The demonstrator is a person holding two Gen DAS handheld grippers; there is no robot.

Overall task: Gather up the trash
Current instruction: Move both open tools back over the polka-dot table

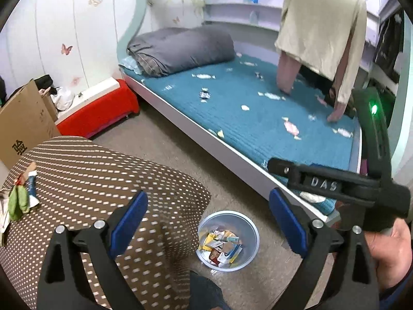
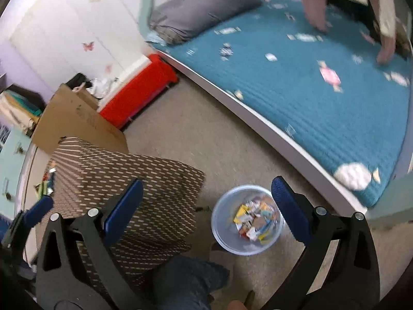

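Blue pads frame both my views: my left tongs (image 1: 206,222) gape wide with nothing between them, and my right tongs (image 2: 207,206) stand just as wide and empty above the floor. Below them a clear plastic bin (image 1: 254,235) sits on the beige carpet (image 1: 165,139), near the long edge of the bed, its bottom covered with crumpled wrappers (image 1: 223,245). More wrappers (image 1: 269,95) lie scattered over the teal quilted mattress (image 1: 258,129), from the grey folded duvet (image 1: 180,49) at the head end towards the foot corner, where a large white one (image 2: 352,175) rests close to the edge. Another person in a cream top (image 1: 322,25) leans over the far side of the bed, one hand (image 1: 336,115) down on the mattress. Beside the bin stands a brown dotted stool (image 1: 103,170), touching my jeans-clad knee (image 2: 185,279).
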